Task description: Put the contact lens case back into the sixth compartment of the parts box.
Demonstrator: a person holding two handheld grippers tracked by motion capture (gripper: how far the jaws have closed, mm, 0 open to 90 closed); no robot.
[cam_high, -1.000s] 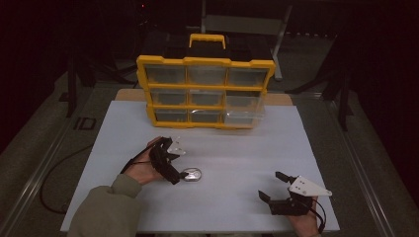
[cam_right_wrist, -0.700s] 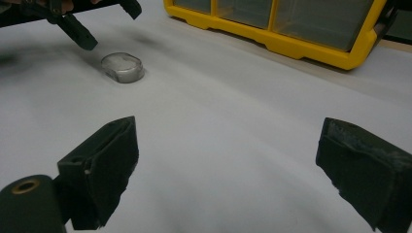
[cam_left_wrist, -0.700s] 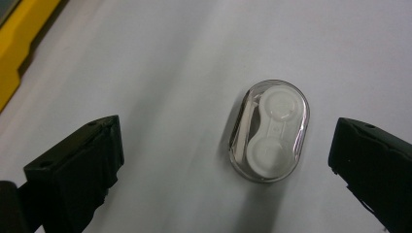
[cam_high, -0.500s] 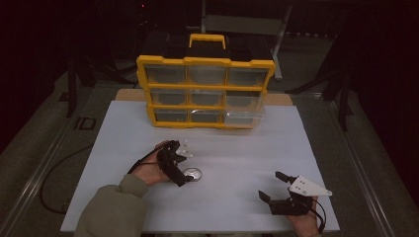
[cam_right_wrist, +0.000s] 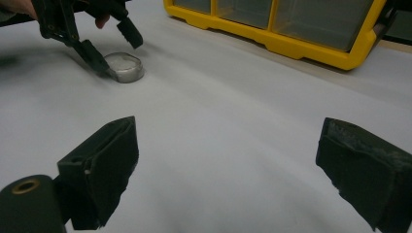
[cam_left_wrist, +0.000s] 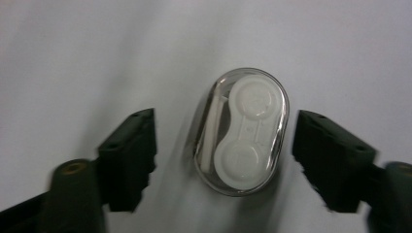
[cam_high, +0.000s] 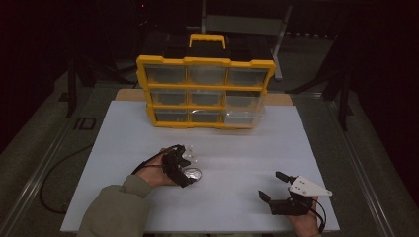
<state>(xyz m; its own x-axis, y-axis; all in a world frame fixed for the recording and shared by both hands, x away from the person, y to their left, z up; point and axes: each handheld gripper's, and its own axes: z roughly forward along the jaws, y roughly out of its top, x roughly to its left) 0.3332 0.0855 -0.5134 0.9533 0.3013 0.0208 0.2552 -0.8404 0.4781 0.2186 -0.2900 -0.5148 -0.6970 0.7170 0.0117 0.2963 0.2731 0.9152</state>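
Your left hand-held gripper (cam_left_wrist: 221, 155) straddles the clear contact lens case (cam_left_wrist: 241, 131) lying flat on the white desk (cam_high: 237, 148), jaws just closing but not yet touching; your right hand-held gripper (cam_right_wrist: 228, 170) waits wide open nearby.

clear oval case (cam_left_wrist: 241, 131), flat on table

Two black jaws wide apart over the white bench (cam_right_wrist: 233, 121). Far off, left claw (cam_right_wrist: 112, 48) around a small clear case (cam_right_wrist: 125, 67). Yellow box (cam_right_wrist: 291, 29) behind.

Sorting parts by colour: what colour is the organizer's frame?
Yellow; the organizer shows best in the high view.
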